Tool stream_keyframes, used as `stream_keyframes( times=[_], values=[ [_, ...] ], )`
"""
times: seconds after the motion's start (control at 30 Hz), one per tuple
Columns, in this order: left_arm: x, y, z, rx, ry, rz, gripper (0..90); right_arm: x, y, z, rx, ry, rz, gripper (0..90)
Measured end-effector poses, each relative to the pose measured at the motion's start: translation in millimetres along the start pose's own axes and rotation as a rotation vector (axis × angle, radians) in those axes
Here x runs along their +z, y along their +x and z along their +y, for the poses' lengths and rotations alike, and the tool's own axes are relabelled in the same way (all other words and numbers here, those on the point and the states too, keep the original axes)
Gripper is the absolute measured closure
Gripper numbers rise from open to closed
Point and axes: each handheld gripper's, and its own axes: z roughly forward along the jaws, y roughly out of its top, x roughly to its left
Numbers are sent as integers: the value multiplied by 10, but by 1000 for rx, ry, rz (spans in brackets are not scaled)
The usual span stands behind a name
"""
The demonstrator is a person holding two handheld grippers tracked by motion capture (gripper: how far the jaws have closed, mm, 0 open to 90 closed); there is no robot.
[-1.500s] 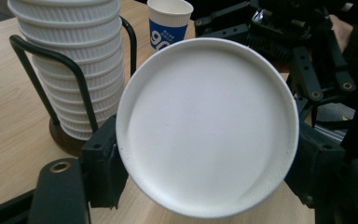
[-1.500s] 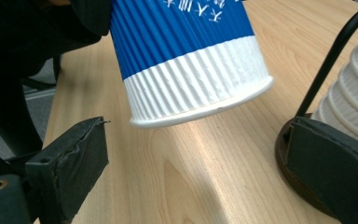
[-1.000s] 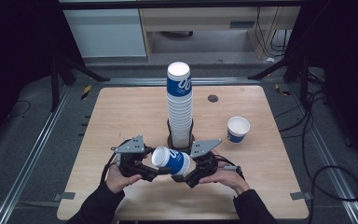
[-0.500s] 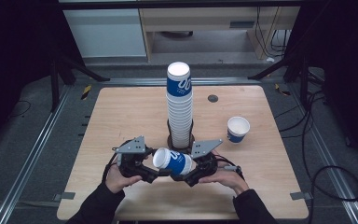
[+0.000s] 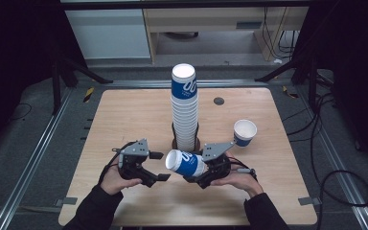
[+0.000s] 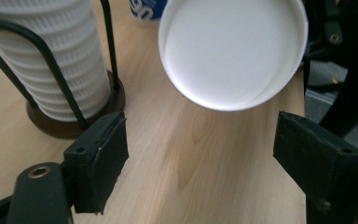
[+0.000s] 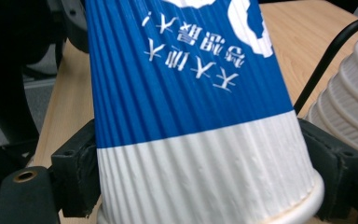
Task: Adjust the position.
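Note:
A blue and white ribbed paper cup [image 5: 187, 164] lies on its side in the air between my two grippers, low over the wooden table [image 5: 124, 120]. My right gripper [image 5: 199, 170] is shut on its white base end [image 7: 200, 182]; its jaws have just been closing on it. The cup's open mouth [image 6: 233, 51] faces my left gripper [image 5: 159, 166], which stands open a little short of the rim with nothing between its pads [image 6: 100, 158].
A tall stack of the same cups [image 5: 184, 110] stands in a black wire holder [image 5: 187, 143] on a round base just behind the grippers. A single cup [image 5: 244, 132] stands upright at the right. A small dark disc [image 5: 218, 100] lies farther back.
The cup has shifted slightly to the right, clear of the left gripper's jaws, and now sits in the right gripper. Both hands have stayed about where they were.

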Motion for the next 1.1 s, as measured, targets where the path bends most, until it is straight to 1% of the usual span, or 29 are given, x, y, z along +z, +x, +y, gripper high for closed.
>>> stream_keyframes(
  times=[0.03, 0.17, 0.2, 0.23, 0.3, 0.37, 0.53, 0.57, 0.67, 0.73, 0.83, 0.97, 1.07, 1.1],
  values=[
    [20, -3, -7, 8, 12, 6, 165, 7, 5, -3, -8, 7, 0, 154],
    [71, -22, -13, 24, 47, -4, 161, 61, 27, -22, -26, 52, 1, 154],
    [87, -32, -13, 37, 66, -7, 159, 76, 33, -26, -32, 60, 4, 154],
    [96, -40, -14, 40, 72, -5, 159, 107, 51, -32, -40, 79, 10, 154],
    [121, -51, -14, 47, 89, -12, 160, 141, 70, -35, -48, 96, 20, 154],
    [148, -63, -16, 51, 106, -20, 160, 193, 96, -41, -66, 124, 27, 154],
    [223, -90, -23, 69, 154, -29, 162, 293, 154, -51, -97, 174, 39, 154],
    [243, -97, -26, 73, 169, -30, 163, 305, 162, -50, -101, 177, 43, 153],
    [290, -115, -33, 80, 193, -40, 173, 344, 196, -44, -114, 194, 52, 154],
    [310, -125, -37, 80, 200, -54, 195, 364, 211, -41, -120, 199, 57, 154],
    [320, -136, -39, 87, 208, -61, 246, 383, 225, -45, -123, 213, 63, 153],
    [309, -129, -41, 79, 194, -67, 250, 374, 221, -44, -114, 211, 63, 149],
    [299, -124, -38, 79, 183, -69, 252, 365, 213, -40, -115, 197, 66, 137],
    [294, -122, -38, 76, 180, -69, 252, 357, 209, -37, -122, 191, 59, 130]
  ],
)
